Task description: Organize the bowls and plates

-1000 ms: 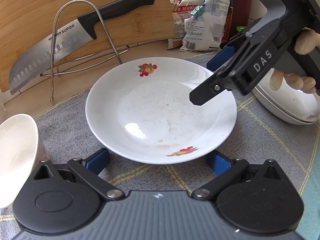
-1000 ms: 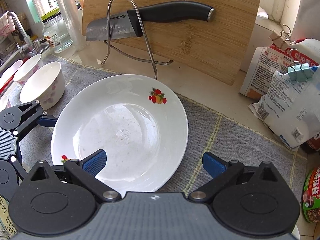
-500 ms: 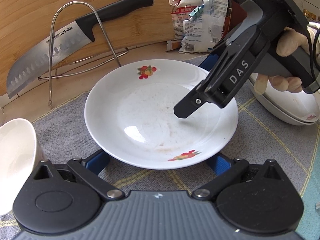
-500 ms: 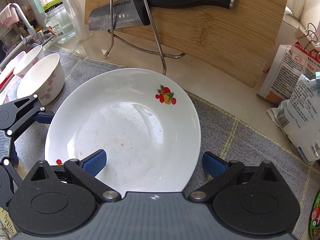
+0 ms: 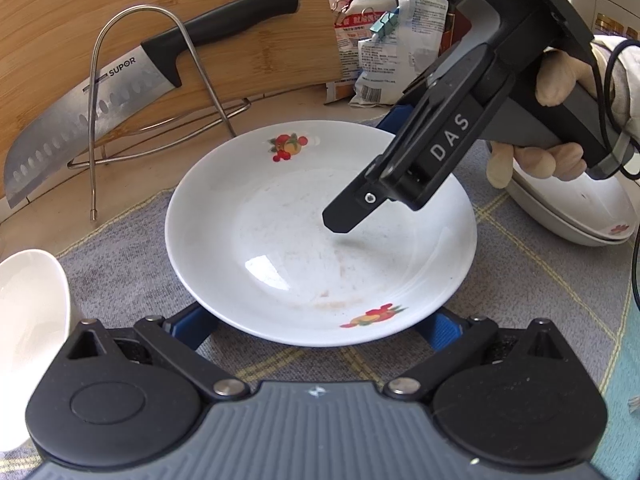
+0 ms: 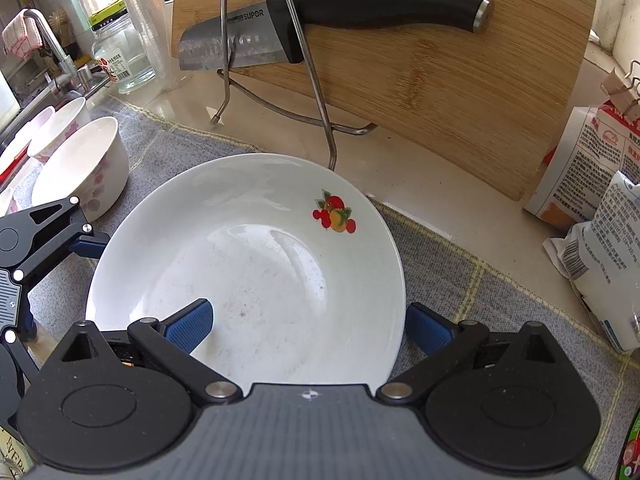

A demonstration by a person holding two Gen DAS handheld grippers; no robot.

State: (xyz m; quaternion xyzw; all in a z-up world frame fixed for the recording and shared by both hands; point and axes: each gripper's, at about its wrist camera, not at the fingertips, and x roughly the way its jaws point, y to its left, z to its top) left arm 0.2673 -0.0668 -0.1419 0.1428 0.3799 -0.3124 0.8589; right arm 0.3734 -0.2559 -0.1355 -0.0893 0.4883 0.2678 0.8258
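Note:
A white plate with fruit prints [image 5: 304, 248] lies on a grey mat; it also shows in the right wrist view [image 6: 260, 264]. My left gripper [image 5: 316, 326] is open, its blue pads level with the plate's near rim, partly hidden under it. My right gripper [image 6: 308, 324] is open and straddles the plate's right rim, one pad above the plate's inside, the other outside the rim. In the left wrist view the right gripper [image 5: 416, 160] leans in over the plate. Stacked plates [image 5: 576, 216] sit to the right. White bowls [image 6: 80, 168] stand at the left.
A bamboo cutting board [image 6: 440, 60] leans at the back with a knife [image 6: 320, 20] in a wire rack [image 6: 280, 92]. Food bags [image 6: 600, 184] stand right. A glass jar [image 6: 120, 56] and faucet [image 6: 44, 48] are far left.
My right gripper has moved further in over the plate's rim and nearer the plate's middle. The left gripper has barely moved. The plate stays on the mat.

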